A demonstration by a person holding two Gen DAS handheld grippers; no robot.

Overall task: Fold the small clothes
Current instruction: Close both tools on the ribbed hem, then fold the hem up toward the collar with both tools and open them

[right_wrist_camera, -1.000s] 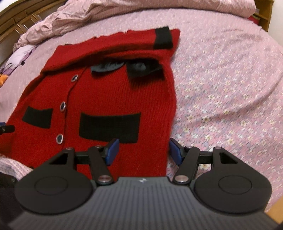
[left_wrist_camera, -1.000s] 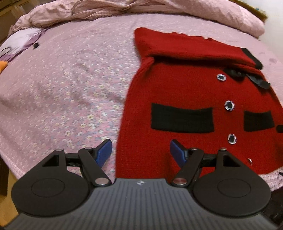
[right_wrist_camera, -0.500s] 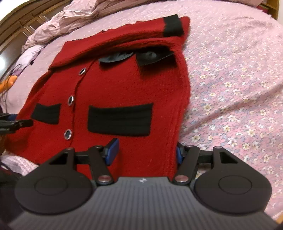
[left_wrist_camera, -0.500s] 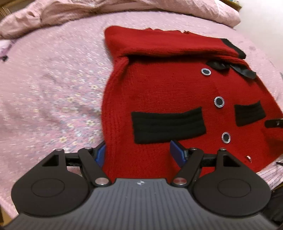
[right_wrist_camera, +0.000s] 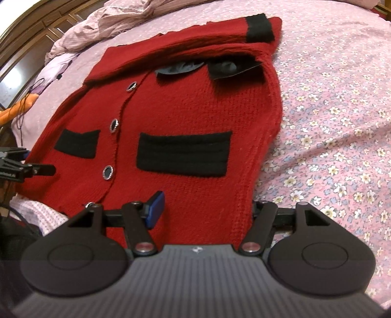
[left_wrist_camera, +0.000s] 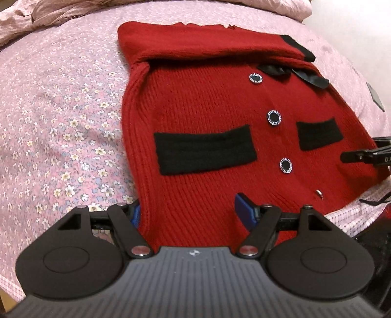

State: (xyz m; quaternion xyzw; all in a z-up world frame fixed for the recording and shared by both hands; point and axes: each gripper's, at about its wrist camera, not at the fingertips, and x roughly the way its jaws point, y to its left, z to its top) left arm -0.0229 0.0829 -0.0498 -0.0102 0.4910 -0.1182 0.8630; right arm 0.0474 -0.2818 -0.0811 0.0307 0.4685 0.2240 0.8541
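A small red knit cardigan [left_wrist_camera: 200, 102] with black pockets and round buttons lies flat on the bed, sleeves folded across its top; it also shows in the right wrist view [right_wrist_camera: 185, 105]. My left gripper [left_wrist_camera: 190, 210] is open, its jaws straddling the hem's left corner, with the left blue pad partly hidden behind the cloth edge. My right gripper [right_wrist_camera: 205, 208] is open and straddles the hem's right corner; its right pad is hidden behind the cloth. Each gripper shows at the edge of the other's view.
The pink floral bedsheet [left_wrist_camera: 61, 117] stretches around the cardigan. A crumpled pink quilt [right_wrist_camera: 117, 17] lies at the bed's head. An orange item and a black cord [right_wrist_camera: 22, 107] lie at the bed's far left edge.
Both grippers have moved forward and inward onto the cardigan's hem corners. The hem now lies between each pair of open jaws. The cardigan has not moved.
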